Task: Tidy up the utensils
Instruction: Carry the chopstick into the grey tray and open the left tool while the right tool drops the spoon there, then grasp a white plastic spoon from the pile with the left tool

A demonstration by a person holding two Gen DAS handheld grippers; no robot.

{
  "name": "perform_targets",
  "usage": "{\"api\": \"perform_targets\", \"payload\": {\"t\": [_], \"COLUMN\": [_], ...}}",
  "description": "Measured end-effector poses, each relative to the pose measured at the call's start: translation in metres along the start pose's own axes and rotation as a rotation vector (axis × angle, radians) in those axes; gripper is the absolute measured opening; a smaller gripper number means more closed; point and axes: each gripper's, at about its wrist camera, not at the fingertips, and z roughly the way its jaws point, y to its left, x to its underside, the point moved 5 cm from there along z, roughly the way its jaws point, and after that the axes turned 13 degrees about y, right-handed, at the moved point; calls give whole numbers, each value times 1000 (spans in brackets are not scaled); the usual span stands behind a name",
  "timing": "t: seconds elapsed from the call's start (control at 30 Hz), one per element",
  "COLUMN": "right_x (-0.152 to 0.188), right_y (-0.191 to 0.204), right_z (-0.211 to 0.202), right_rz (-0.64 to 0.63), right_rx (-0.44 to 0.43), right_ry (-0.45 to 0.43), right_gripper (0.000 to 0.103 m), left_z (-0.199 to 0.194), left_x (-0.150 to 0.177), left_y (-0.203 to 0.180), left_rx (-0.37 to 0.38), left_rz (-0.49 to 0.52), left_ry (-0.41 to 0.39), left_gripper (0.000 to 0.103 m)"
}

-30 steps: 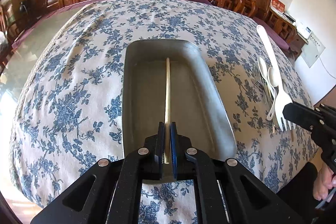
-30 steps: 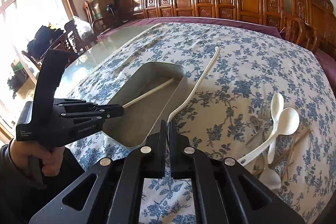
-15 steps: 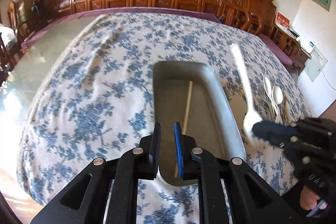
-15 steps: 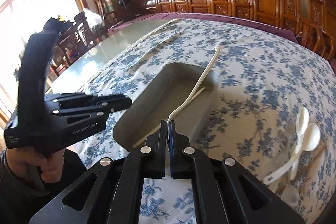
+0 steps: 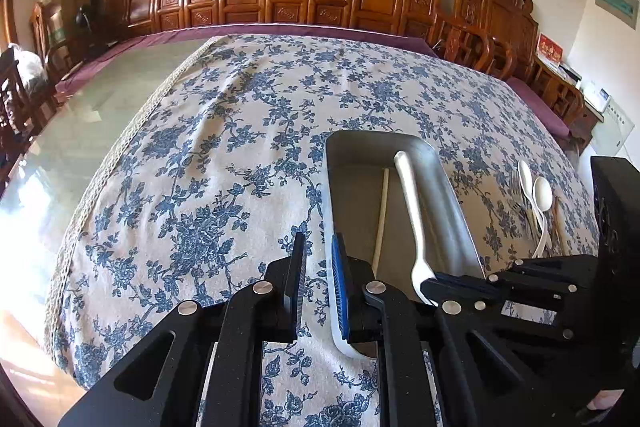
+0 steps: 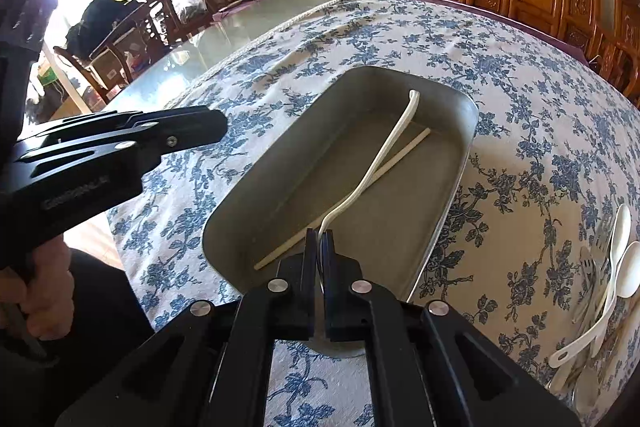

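Right hand-held gripper (image 6: 320, 247): jaws pinched tight on the tine end of a long white plastic fork (image 6: 384, 155), held low over the near end of the tray with the handle reaching out toward the far wall.
White fork: its handle tip looks to be at or just above the tray floor; whether it already touches, I cannot tell.
Left hand-held gripper (image 5: 318, 279): jaws a narrow gap apart with nothing between them, pulled off to the left of the tray over the cloth.
Tray: a shallow grey rectangular metal tray (image 6: 460, 163) on the table, with one pale wooden chopstick (image 6: 344, 199) lying lengthwise on its floor, under the fork's handle as the right view shows it.
Pile: white plastic spoons (image 6: 616, 267) and some metal cutlery lie heaped together on the cloth, well to the right of the tray, not yet sorted.
Table: covered by a white cloth with blue flowers (image 5: 224, 155).
Step in hand: setting the fork into the tray beside the chopstick.
Next move: lower the fork until it lies flat, then open the right jaws and lift clear without dragging it.
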Motion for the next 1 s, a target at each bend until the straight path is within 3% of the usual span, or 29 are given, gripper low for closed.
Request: {"api": "perform_targets", "payload": {"t": [0.3, 0.6, 0.8, 1.0], "right_x": [5, 54, 90, 114], "right_y": [-29, -104, -157, -197], "right_z": [-34, -86, -112, -121], "right_rz": [52, 175, 271, 352], "right_rx": [35, 144, 232, 296], "right_ry": [-99, -139, -157, -183], "right_gripper": [5, 5, 10, 31], "left_z": [0, -2, -3, -4], "left_x": [0, 3, 10, 16], "left_y": [-15, -66, -98, -127], "left_rx": [20, 61, 83, 98], "left_rz": [24, 107, 168, 223], "left_ry": [-10, -29, -30, -22], "left_gripper": [11, 13, 29, 51]}}
